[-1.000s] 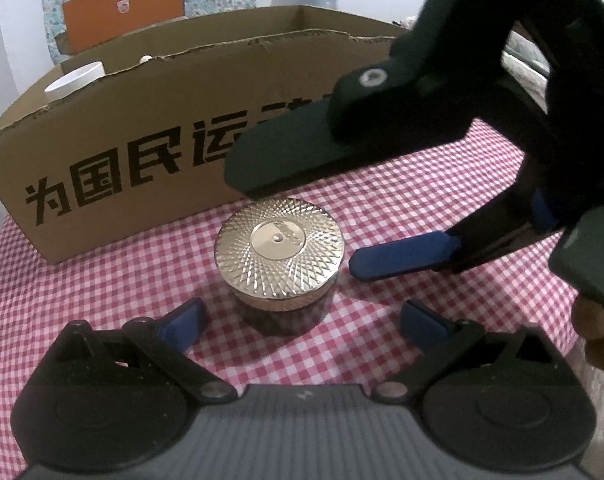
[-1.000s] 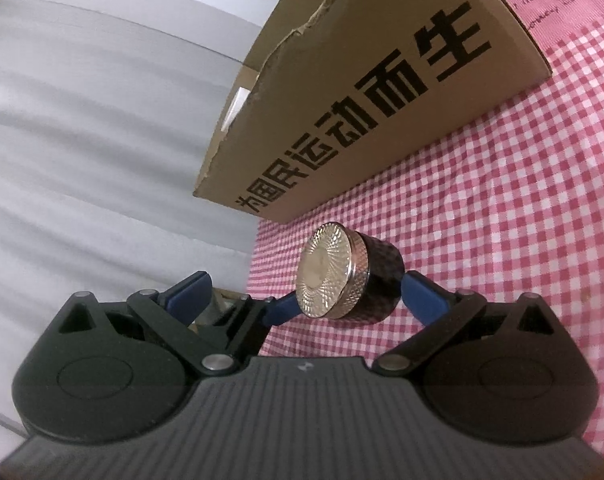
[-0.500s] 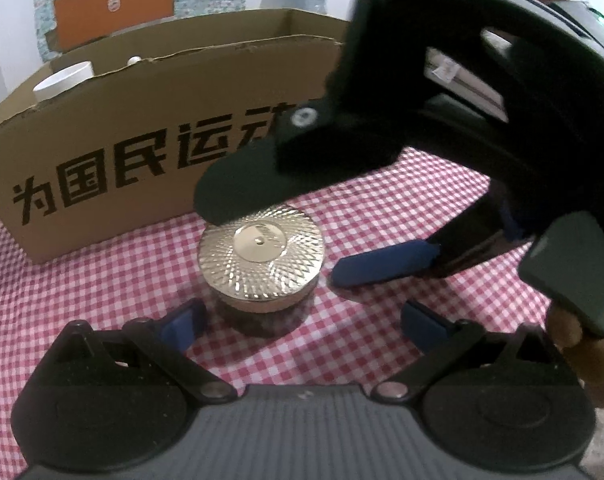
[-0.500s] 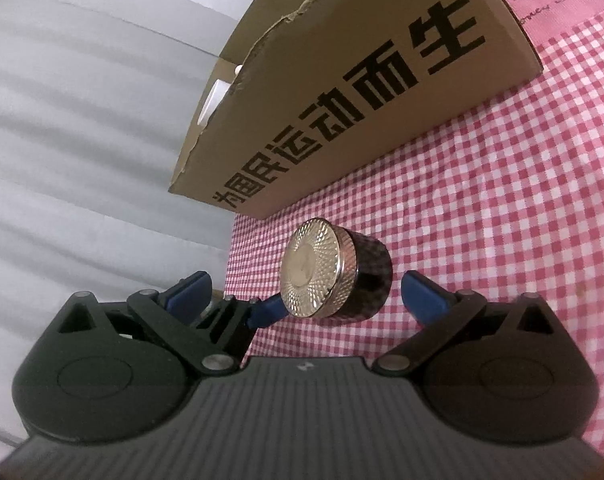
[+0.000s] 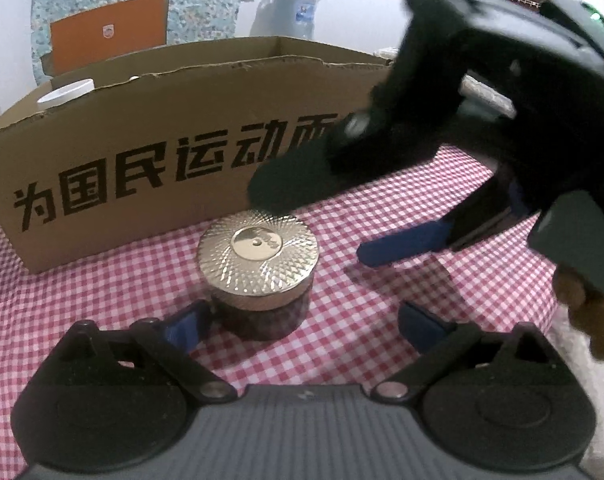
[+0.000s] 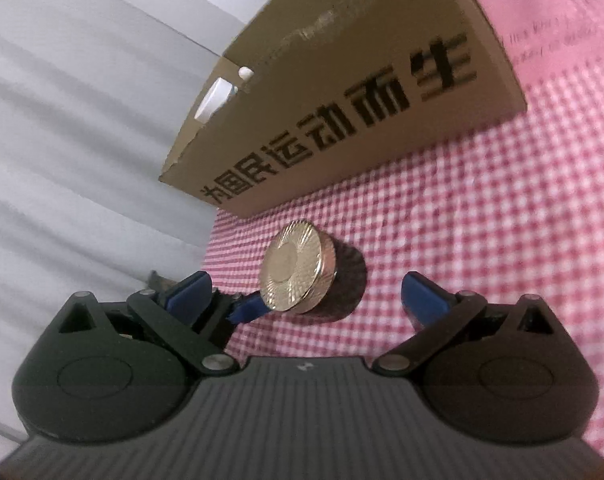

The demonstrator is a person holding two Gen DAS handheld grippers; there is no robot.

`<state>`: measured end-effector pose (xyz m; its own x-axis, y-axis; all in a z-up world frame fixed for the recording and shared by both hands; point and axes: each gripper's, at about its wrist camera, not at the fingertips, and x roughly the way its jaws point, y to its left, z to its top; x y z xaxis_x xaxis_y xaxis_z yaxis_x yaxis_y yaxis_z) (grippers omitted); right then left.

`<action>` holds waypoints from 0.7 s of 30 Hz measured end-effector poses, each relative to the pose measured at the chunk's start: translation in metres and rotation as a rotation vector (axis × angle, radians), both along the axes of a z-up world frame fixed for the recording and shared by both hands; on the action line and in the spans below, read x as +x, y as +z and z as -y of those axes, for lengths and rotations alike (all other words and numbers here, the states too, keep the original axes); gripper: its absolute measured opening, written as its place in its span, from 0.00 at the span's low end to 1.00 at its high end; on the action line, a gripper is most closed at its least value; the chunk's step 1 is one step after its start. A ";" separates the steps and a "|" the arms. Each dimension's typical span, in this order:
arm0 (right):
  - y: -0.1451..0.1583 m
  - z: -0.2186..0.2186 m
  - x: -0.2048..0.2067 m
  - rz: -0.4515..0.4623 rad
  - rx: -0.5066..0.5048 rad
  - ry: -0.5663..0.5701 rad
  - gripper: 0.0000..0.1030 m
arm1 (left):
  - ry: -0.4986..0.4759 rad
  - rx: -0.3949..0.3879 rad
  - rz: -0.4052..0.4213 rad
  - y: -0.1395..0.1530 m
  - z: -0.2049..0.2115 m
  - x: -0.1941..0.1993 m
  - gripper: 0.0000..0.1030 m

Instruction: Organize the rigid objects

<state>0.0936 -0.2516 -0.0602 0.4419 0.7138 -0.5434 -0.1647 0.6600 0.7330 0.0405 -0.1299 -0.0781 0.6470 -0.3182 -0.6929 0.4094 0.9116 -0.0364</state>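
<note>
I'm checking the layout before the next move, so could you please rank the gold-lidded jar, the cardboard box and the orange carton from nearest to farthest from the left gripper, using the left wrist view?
From the left gripper:
1. Gold-lidded jar, on the checked cloth beside the left finger.
2. Cardboard box, behind the jar.
3. Orange carton, beyond the box by the wall.

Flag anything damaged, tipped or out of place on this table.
Only the cardboard box shows wear: its top edge is raggedly torn. The gold-lidded jar stands upright on the checked tablecloth, outside the box, nothing spilled.
</note>
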 end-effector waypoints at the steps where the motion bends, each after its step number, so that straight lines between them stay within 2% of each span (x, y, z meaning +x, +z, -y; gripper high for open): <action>1: 0.003 0.001 -0.001 0.024 -0.001 -0.003 0.99 | 0.000 0.010 0.006 0.000 0.000 -0.002 0.96; 4: 0.011 0.004 -0.006 0.090 -0.009 -0.009 0.97 | 0.014 0.049 0.033 0.000 0.000 -0.007 0.93; 7: 0.017 0.000 -0.009 0.152 -0.063 -0.018 0.91 | 0.017 0.074 0.048 0.003 0.004 -0.007 0.87; 9: 0.017 -0.006 -0.008 0.174 -0.089 -0.012 0.81 | 0.025 0.083 0.066 0.008 0.008 -0.009 0.85; 11: 0.015 -0.011 -0.006 0.180 -0.095 -0.001 0.71 | 0.031 0.087 0.083 0.009 0.009 -0.004 0.83; 13: 0.010 -0.015 -0.003 0.172 -0.096 0.007 0.65 | 0.033 0.102 0.098 0.011 0.013 0.000 0.76; 15: 0.006 -0.017 0.002 0.158 -0.098 0.009 0.52 | 0.026 0.125 0.112 0.011 0.014 0.002 0.70; 18: 0.000 -0.020 0.005 0.135 -0.100 0.020 0.41 | 0.024 0.156 0.123 0.012 0.016 0.008 0.61; 21: -0.004 -0.022 0.007 0.127 -0.094 0.016 0.39 | 0.006 0.144 0.120 0.011 0.014 0.012 0.59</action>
